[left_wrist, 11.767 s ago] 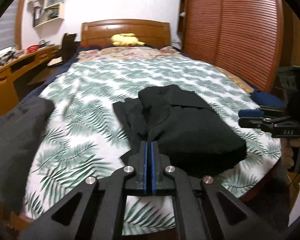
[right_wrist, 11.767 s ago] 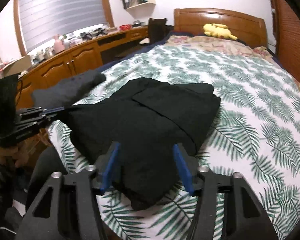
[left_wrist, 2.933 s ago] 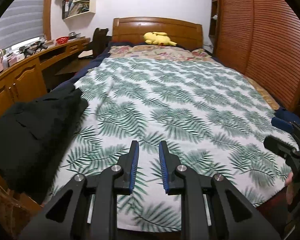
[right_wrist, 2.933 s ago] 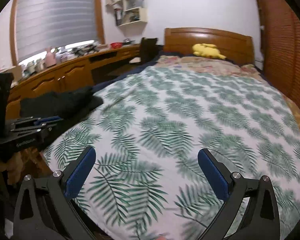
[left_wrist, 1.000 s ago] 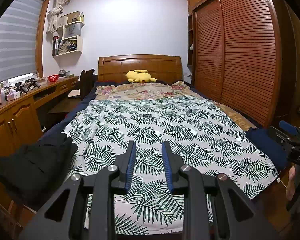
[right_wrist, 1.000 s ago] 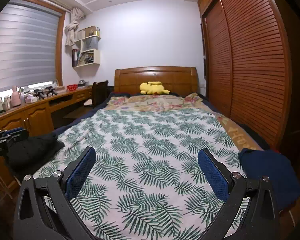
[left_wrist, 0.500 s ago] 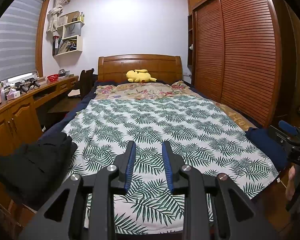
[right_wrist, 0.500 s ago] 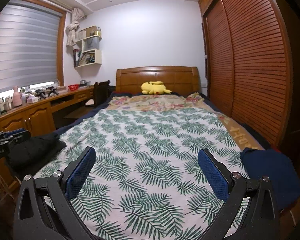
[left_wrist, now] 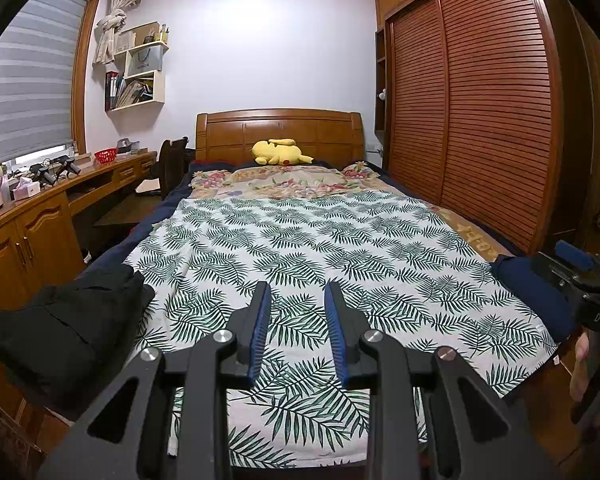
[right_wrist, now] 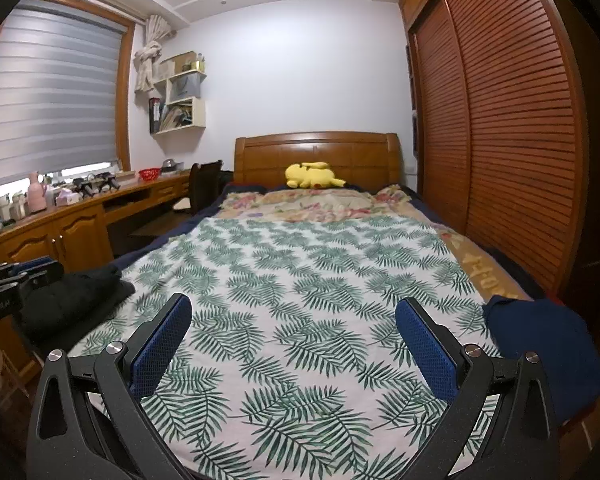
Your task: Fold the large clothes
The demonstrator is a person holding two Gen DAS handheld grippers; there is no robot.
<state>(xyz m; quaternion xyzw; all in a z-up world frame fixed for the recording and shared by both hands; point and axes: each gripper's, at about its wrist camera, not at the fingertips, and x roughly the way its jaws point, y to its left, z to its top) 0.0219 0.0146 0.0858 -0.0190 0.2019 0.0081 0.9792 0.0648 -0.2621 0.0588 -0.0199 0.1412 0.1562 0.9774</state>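
I am holding both grippers above the foot of the bed (left_wrist: 340,240), and both are carrying nothing. My left gripper (left_wrist: 296,320) is standing partly open, with a narrow gap between its blue pads. My right gripper (right_wrist: 292,340) is standing wide open, its pads far apart.

The black garment (left_wrist: 68,320) is lying folded in a bundle at the bed's edge, to the left of my left gripper and well apart from it. The blue garment (right_wrist: 540,344) is lying at the opposite corner, just to the right of my right gripper, partly hanging over the edge.

A yellow plush toy (right_wrist: 312,176) is resting far ahead of both grippers, against the headboard.
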